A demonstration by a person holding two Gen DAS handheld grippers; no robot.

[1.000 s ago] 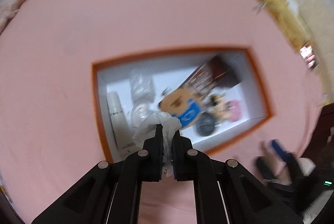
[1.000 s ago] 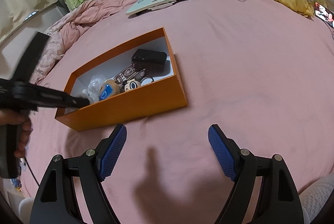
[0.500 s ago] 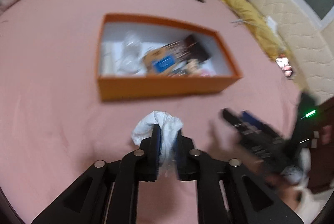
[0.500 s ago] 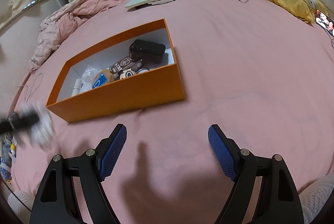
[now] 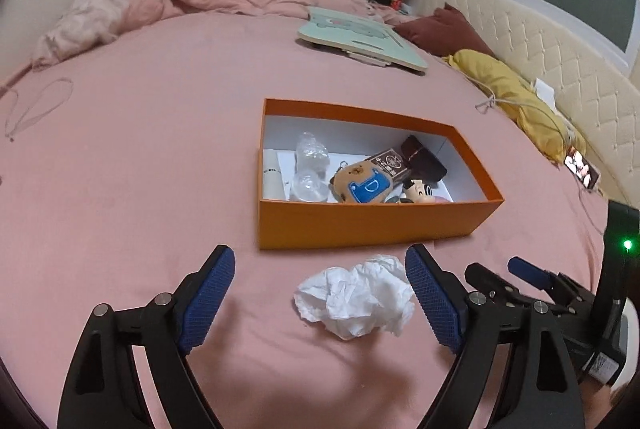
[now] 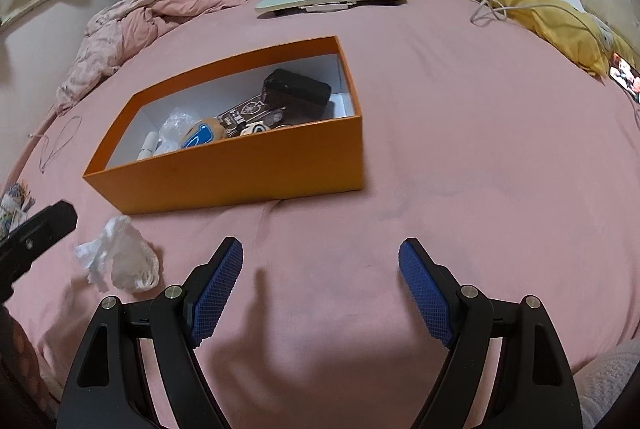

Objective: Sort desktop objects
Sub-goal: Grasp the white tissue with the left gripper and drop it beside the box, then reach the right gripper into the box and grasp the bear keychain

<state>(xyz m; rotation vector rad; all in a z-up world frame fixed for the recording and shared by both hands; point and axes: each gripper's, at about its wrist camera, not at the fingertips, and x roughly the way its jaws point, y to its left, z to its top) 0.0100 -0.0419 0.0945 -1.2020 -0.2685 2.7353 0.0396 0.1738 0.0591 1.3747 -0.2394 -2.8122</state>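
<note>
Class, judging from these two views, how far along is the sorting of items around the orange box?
Done: the crumpled tissue lies on the pink bedspread outside the orange box. In hand: nothing; the left gripper has just been opening around it, pads clear, and the right gripper is open. Left: the bear keychain and dark case remain inside.

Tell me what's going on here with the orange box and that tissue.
A person is sorting things on a pink bed with two handheld grippers. The left gripper has just opened its jaws and the crumpled tissue lies loose between them, outside the orange box. The right gripper hovers open and empty.
</note>
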